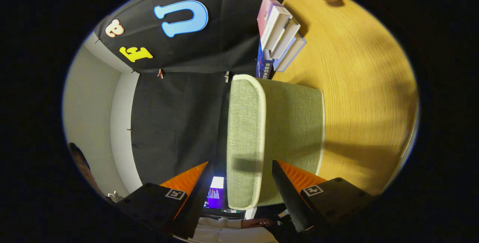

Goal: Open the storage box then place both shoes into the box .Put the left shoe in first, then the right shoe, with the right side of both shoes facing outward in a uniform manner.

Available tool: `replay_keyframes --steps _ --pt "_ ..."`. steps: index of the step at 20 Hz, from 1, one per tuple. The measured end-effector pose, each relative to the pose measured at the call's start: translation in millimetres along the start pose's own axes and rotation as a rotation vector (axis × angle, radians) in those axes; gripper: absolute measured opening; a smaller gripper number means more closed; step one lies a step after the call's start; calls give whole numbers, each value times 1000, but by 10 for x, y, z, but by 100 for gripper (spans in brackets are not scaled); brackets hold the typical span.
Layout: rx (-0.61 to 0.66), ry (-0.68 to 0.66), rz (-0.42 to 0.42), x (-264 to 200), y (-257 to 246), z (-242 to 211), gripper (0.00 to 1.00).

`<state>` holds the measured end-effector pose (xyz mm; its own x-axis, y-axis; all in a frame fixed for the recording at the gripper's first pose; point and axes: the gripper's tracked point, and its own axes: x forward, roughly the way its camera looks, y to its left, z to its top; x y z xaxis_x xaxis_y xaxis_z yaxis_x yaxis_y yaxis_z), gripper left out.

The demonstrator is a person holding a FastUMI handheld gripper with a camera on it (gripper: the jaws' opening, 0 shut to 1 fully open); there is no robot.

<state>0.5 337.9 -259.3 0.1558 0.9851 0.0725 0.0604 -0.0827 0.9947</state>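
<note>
Wooden table (359, 85) bears green storage box (277, 138); tool (243, 172) fingers spread astride lid edge

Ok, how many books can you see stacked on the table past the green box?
About 4 books, in one pile on the wooden table against the wall, just beyond the green storage box between the open gripper fingers. More may be hidden.

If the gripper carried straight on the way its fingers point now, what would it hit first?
Most likely the green fabric storage box: its pale-trimmed lid edge sits between the open gripper fingers, just ahead of the tips. Depth is hard to judge here.
</note>
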Motion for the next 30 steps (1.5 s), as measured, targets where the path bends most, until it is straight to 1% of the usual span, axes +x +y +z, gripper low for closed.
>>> replay_keyframes --steps 5,6,8,9,10,11,13,17,20,21,25,28,29,30 --pt "93 -24 72 124 53 43 95" --pt "100 -25 61 133 28 56 90" --pt "120 -8 45 125 -20 40 53" --pt "117 0 58 42 7 57 39" --pt "96 -5 75 41 100 47 28" --pt "59 -16 73 -8 176 59 9" --pt "8 -25 59 -23 350 60 5" --pt "-97 -59 9 34 792 48 5" --pt "-168 -53 -21 208 1215 0 5" --pt "-195 -50 -32 317 1340 39 5" --pt "-296 -33 -67 771 1821 -48 6" --pt "-306 -13 -60 1178 2069 -154 6" --pt "-325 -4 -60 1236 2110 -162 10" --pt "-337 6 -53 1359 2153 -190 10"
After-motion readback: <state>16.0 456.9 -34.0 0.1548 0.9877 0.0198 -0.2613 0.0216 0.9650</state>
